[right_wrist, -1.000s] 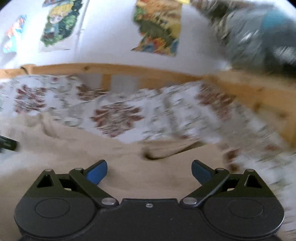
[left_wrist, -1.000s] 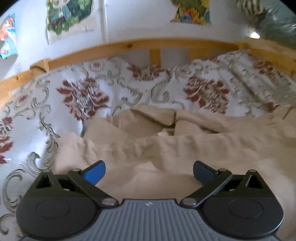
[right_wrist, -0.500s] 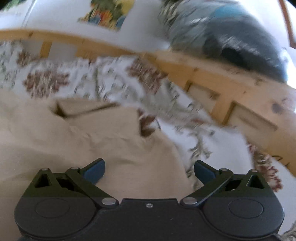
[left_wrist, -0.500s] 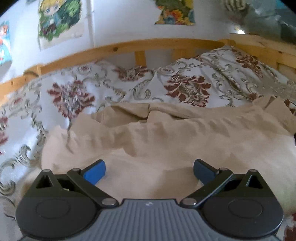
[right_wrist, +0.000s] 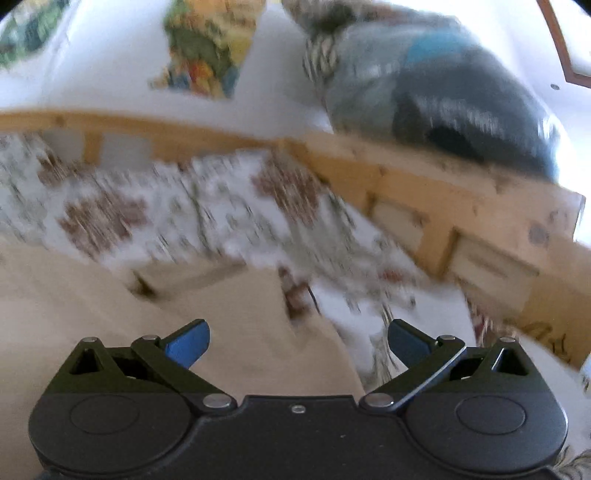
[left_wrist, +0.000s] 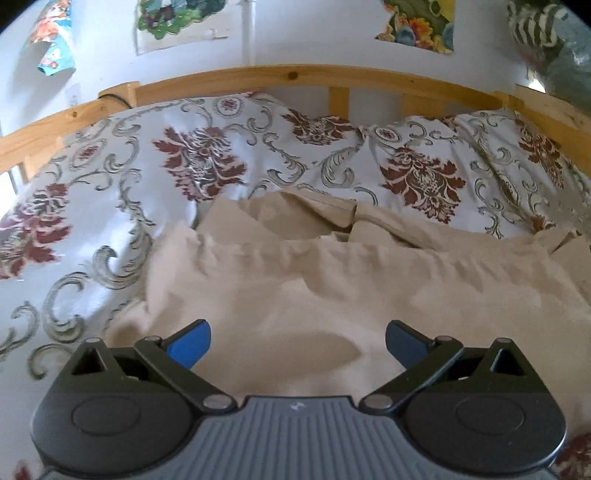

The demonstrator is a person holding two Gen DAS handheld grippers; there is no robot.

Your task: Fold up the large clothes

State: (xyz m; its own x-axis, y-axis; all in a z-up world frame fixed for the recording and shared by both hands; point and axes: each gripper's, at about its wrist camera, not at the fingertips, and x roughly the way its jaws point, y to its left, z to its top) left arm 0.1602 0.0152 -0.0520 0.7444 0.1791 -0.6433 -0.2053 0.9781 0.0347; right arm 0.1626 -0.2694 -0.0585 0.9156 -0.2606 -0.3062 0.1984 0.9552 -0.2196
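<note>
A large beige garment (left_wrist: pixel 332 288) lies crumpled on a bed with a floral cover (left_wrist: pixel 192 162). In the left wrist view it fills the middle and right, with folds bunched at its far edge. My left gripper (left_wrist: pixel 297 341) hovers over its near part, open, with nothing between the blue fingertips (left_wrist: pixel 190 341). The right wrist view is blurred; the beige garment (right_wrist: pixel 166 314) takes up the lower left, its right edge running under my right gripper (right_wrist: pixel 297 341), which is open and holds nothing.
A wooden bed rail (left_wrist: pixel 295 75) runs along the far side, and a wooden side rail (right_wrist: pixel 461 206) on the right. A dark blue-grey bundle (right_wrist: pixel 443 99) rests above that rail. Posters (left_wrist: pixel 417 22) hang on the white wall.
The left view has swung slightly right and back, with more bed cover showing on the left. The right gripper keeps swinging, with the garment's edge shifting under it. Both stay open.
</note>
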